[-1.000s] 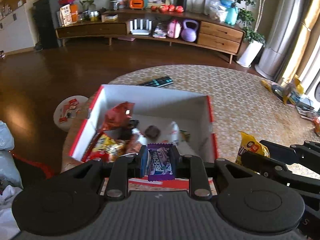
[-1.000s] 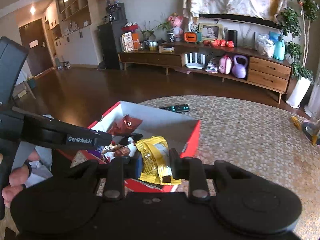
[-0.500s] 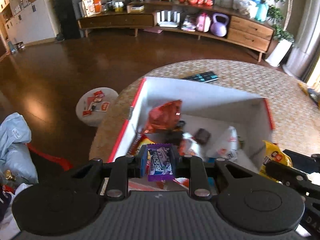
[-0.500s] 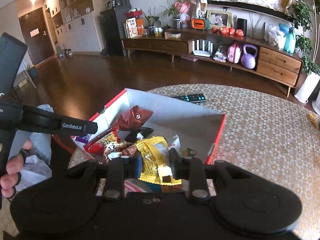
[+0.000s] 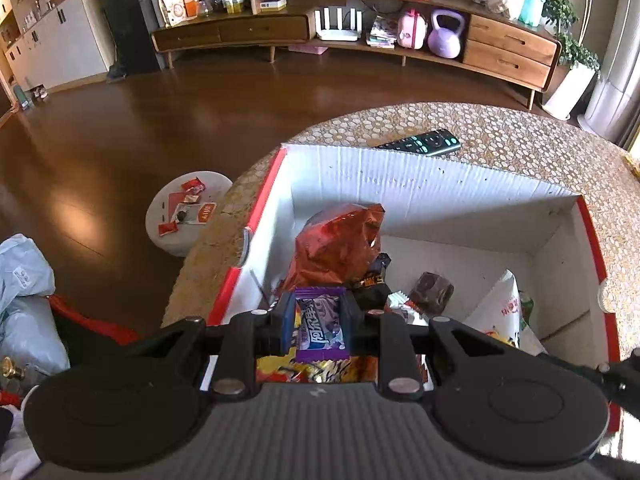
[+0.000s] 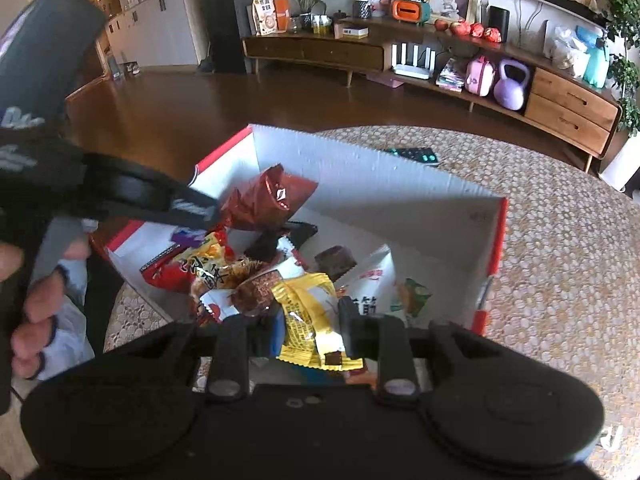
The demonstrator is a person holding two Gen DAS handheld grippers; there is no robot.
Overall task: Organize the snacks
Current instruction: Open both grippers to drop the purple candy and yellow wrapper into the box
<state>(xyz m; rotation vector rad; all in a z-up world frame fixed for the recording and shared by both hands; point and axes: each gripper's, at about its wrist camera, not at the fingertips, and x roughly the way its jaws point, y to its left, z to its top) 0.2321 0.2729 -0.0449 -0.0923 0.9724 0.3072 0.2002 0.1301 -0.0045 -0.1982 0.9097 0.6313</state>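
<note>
A red-edged white cardboard box (image 5: pixel 432 196) (image 6: pixel 404 188) stands on the round patterned table and holds several snack packets, among them a crumpled red-brown bag (image 5: pixel 336 244) (image 6: pixel 268 196). My left gripper (image 5: pixel 318 322) is shut on a purple-and-white candy wrapper (image 5: pixel 320 326), held over the near left part of the box. My right gripper (image 6: pixel 310 324) is shut on a yellow snack packet (image 6: pixel 308 320) over the box's near side. The left gripper's black body (image 6: pixel 132 196) reaches in from the left of the right wrist view, with a hand (image 6: pixel 36 304) below it.
A remote control (image 5: pixel 420 145) lies on the table (image 6: pixel 560 260) just behind the box. A small white stool (image 5: pixel 184 212) with wrappers stands on the dark wood floor at left. A long wooden sideboard (image 5: pixel 360 32) runs along the far wall.
Both grippers have come forward and down over the box, each keeping its packet; the box now fills more of each view and its contents sit right under the fingers.
</note>
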